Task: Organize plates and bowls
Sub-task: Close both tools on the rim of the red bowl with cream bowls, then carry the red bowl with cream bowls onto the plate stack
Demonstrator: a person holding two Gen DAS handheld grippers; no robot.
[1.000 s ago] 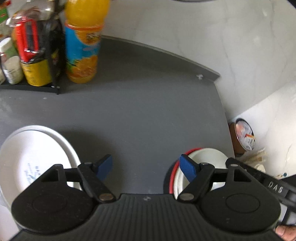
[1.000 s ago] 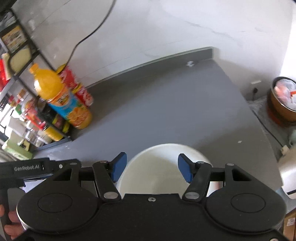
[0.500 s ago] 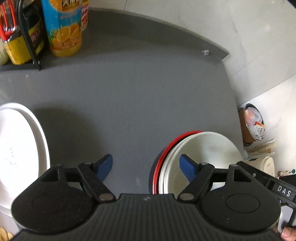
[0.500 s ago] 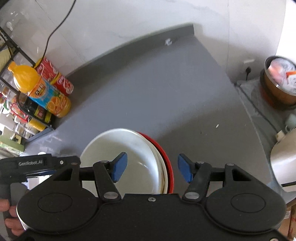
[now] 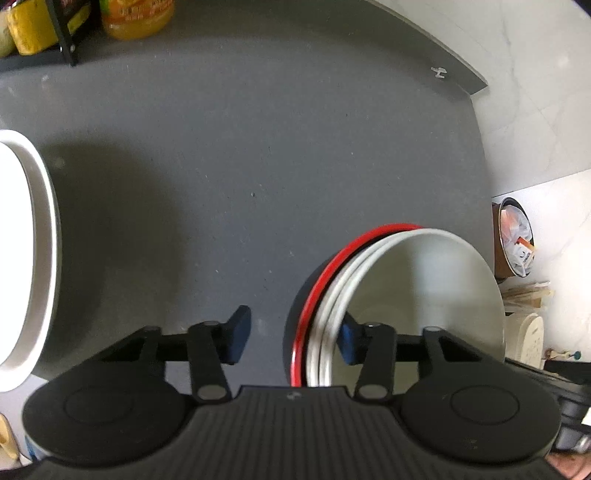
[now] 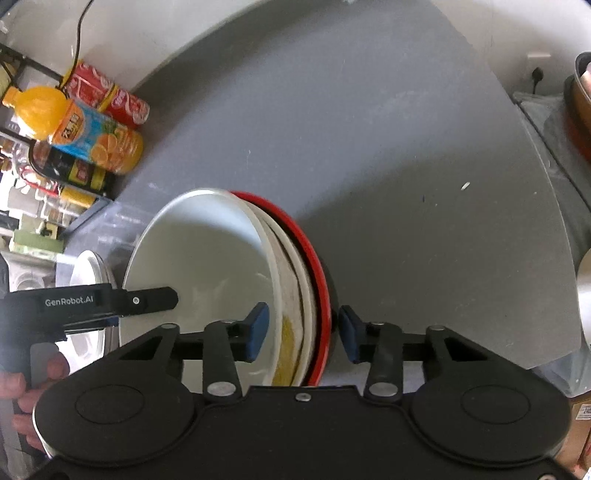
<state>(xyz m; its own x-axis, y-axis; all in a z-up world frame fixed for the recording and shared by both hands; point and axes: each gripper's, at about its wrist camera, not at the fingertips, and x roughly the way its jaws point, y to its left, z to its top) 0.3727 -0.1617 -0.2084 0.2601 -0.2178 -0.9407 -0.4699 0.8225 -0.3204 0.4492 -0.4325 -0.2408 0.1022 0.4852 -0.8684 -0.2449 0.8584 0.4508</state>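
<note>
Bowls (image 6: pixel 207 266), nested white-in-red on the grey surface (image 6: pixel 406 166), now fill far more of both views than a second ago: both open claws, left (image 5: pixel 291 338) and right (image 6: pixel 301 334), have closed in to straddle opposite rims at 6 o'clock, likely readying a two-handed lift.

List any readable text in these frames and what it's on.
"GenRobot.AI": left claw's body, seen from the right wrist.
Juice bottle label: characters and orange-slice art, too blurred to read.
Red cans: white script, not legible.
Rack jars: labels unreadable.
Nothing else.
</note>
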